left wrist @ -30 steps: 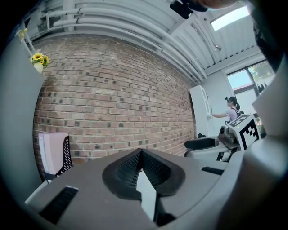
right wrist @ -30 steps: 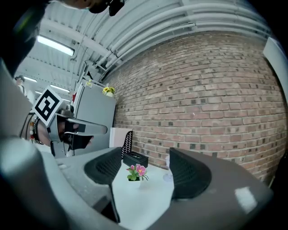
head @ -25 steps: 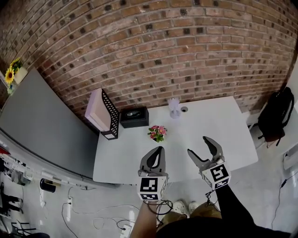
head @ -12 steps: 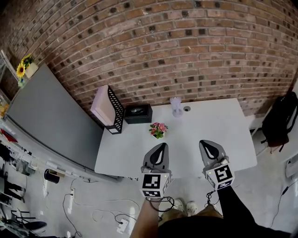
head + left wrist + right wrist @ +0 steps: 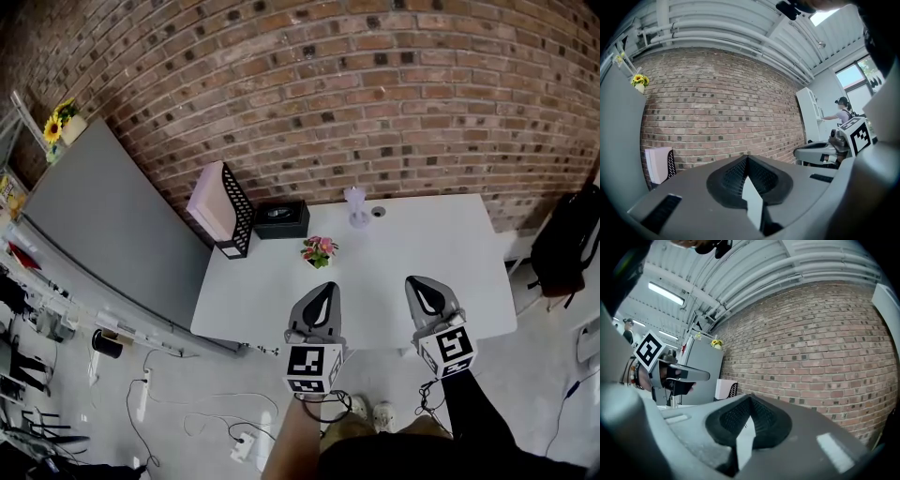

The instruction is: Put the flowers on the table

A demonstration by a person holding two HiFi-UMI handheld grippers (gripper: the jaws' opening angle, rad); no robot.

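Observation:
A small pot of pink flowers (image 5: 320, 249) stands on the white table (image 5: 450, 253), left of its middle. My left gripper (image 5: 324, 287) hangs over the table's near edge, straight in front of the pot and well short of it. Its jaws are shut with nothing between them. My right gripper (image 5: 424, 281) is level with it further right, also shut and holding nothing. In the left gripper view the left gripper (image 5: 746, 158) has its tips meeting; the right gripper (image 5: 750, 397) looks the same in its own view. Both bodies hide the flowers in those views.
A pink and black file rack (image 5: 220, 208), a black box (image 5: 281, 219) and a clear glass vase (image 5: 357, 206) line the table's far edge by the brick wall. A grey cabinet (image 5: 103, 234) with sunflowers (image 5: 64, 112) stands left; a black backpack (image 5: 567, 239) right. Cables lie on the floor.
Both grippers stood open a second ago and are now shut on nothing. Both have drifted slightly toward the table's near edge, and the head view has shifted a little.

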